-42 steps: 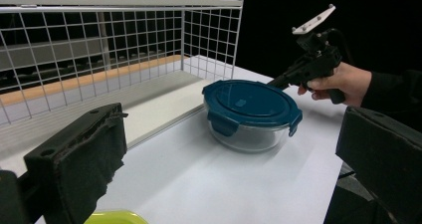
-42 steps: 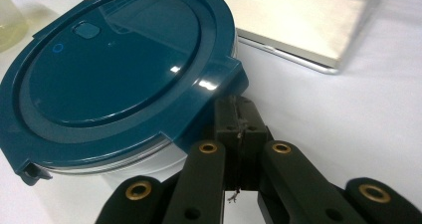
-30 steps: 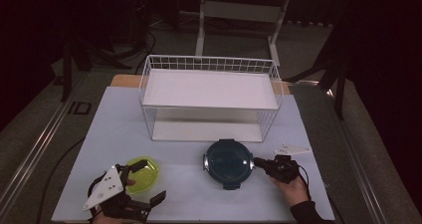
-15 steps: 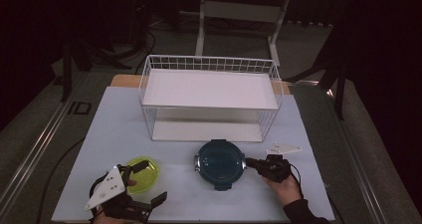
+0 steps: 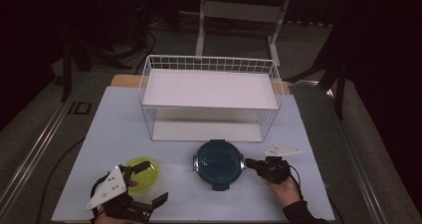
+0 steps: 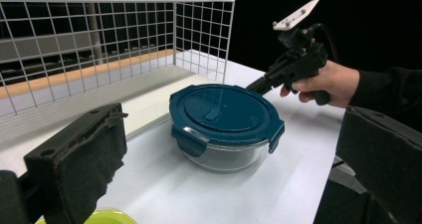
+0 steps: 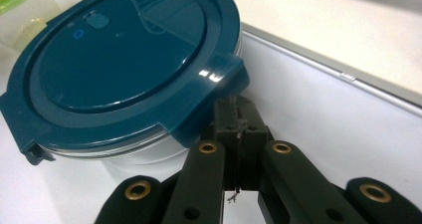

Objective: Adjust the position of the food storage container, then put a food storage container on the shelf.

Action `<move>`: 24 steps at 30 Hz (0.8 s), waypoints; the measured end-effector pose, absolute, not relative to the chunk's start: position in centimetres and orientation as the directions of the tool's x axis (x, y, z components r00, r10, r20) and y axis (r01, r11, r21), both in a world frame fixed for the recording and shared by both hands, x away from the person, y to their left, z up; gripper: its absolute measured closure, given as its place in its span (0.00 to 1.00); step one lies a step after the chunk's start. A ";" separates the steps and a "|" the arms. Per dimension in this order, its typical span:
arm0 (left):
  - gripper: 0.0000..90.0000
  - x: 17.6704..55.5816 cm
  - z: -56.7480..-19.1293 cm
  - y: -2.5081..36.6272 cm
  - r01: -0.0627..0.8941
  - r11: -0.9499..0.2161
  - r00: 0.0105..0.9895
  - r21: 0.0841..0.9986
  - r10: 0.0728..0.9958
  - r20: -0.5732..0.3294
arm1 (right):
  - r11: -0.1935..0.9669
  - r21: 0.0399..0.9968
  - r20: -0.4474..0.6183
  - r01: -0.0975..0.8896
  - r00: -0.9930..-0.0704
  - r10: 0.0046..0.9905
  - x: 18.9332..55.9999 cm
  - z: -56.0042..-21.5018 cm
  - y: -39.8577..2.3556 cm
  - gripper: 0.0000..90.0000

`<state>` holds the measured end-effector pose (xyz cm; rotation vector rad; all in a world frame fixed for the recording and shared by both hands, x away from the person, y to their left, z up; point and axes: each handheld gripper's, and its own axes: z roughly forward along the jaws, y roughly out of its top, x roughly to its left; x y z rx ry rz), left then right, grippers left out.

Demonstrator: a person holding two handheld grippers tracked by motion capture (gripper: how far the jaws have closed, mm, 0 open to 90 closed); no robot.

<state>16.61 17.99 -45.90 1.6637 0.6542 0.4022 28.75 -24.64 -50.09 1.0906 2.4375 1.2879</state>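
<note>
At container (image 5: 219,163) rim, closed right claw (image 5: 250,163) touching.

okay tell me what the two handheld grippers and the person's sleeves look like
Both grippers are black. The left gripper carries a grey three-cornered plate and jaws faced with thick dark pads. The right gripper has a like plate, a pistol-style grip, a trailing black cable and brass-coloured rivets on its jaw links. The right sleeve is black.

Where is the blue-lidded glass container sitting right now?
In the high view the blue-lidded glass container sits near the table's front centre, before the white wire rack, right of the green bowl, with the shut right gripper at its right edge.
</note>
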 end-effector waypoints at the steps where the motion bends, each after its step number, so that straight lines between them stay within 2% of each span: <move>1: 0.00 16.6 -45.9 18.0 0.199 -0.095 0.779 0.975 0.619 -0.099 | 0.358 0.776 0.167 0.519 -0.716 0.678 28.7 -49.9 -24.7 0.99; 3: 0.00 16.7 -45.9 18.0 0.203 -0.092 0.780 0.975 0.617 -0.104 | 0.360 0.783 0.155 0.508 -0.719 0.677 28.5 -49.7 -24.7 0.97; 4: 0.00 16.8 -45.8 17.9 0.213 -0.086 0.783 0.973 0.611 -0.118 | 0.360 0.799 0.134 0.482 -0.726 0.675 28.1 -49.2 -24.7 0.90; 5: 0.00 16.8 -45.8 17.9 0.213 -0.086 0.783 0.973 0.611 -0.118 | 0.360 0.799 0.134 0.482 -0.726 0.675 28.1 -49.2 -24.7 0.90; 6: 0.00 16.8 -45.8 17.7 0.220 -0.095 0.787 0.971 0.606 -0.119 | 0.348 0.813 0.133 0.467 -0.731 0.670 27.7 -48.6 -24.8 0.80; 8: 0.00 16.9 -45.5 17.5 0.213 -0.118 0.791 0.970 0.603 -0.101 | 0.335 0.827 0.135 0.452 -0.737 0.662 27.3 -48.2 -24.8 0.69; 9: 0.00 16.9 -45.5 17.5 0.213 -0.118 0.791 0.970 0.603 -0.101 | 0.335 0.827 0.135 0.452 -0.737 0.662 27.3 -48.2 -24.8 0.69; 10: 0.00 16.9 -45.2 17.1 0.212 -0.138 0.794 0.967 0.601 -0.088 | 0.322 0.842 0.134 0.433 -0.746 0.653 27.0 -47.7 -24.8 0.54; 12: 0.00 17.1 -44.8 16.9 0.229 -0.140 0.802 0.963 0.588 -0.105 | 0.306 0.856 0.136 0.418 -0.752 0.645 26.8 -47.3 -24.9 0.44; 13: 0.00 17.1 -44.8 16.9 0.229 -0.140 0.802 0.963 0.588 -0.105 | 0.299 0.860 0.139 0.414 -0.753 0.643 26.7 -47.2 -24.9 0.37; 14: 0.00 17.5 -44.4 16.8 0.250 -0.141 0.804 0.958 0.582 -0.125 | 0.303 0.863 0.139 0.404 -0.767 0.627 26.6 -47.0 -24.8 0.26; 15: 0.00 17.5 -44.4 16.8 0.250 -0.141 0.804 0.958 0.582 -0.125 | 0.308 0.864 0.134 0.397 -0.773 0.620 26.6 -46.9 -24.8 0.22; 19: 0.00 18.9 -43.1 16.3 0.283 -0.155 0.809 0.946 0.569 -0.149 | 0.294 0.879 0.116 0.375 -0.767 0.631 26.2 -46.4 -24.8 0.15; 22: 0.00 19.8 -42.3 15.8 0.305 -0.159 0.809 0.939 0.563 -0.168 | 0.297 0.894 0.063 0.335 -0.752 0.657 25.5 -45.5 -24.8 0.18; 24: 0.00 20.2 -41.9 15.4 0.309 -0.173 0.808 0.935 0.566 -0.162 | 0.292 0.894 0.074 0.339 -0.755 0.651 25.4 -45.3 -24.8 0.17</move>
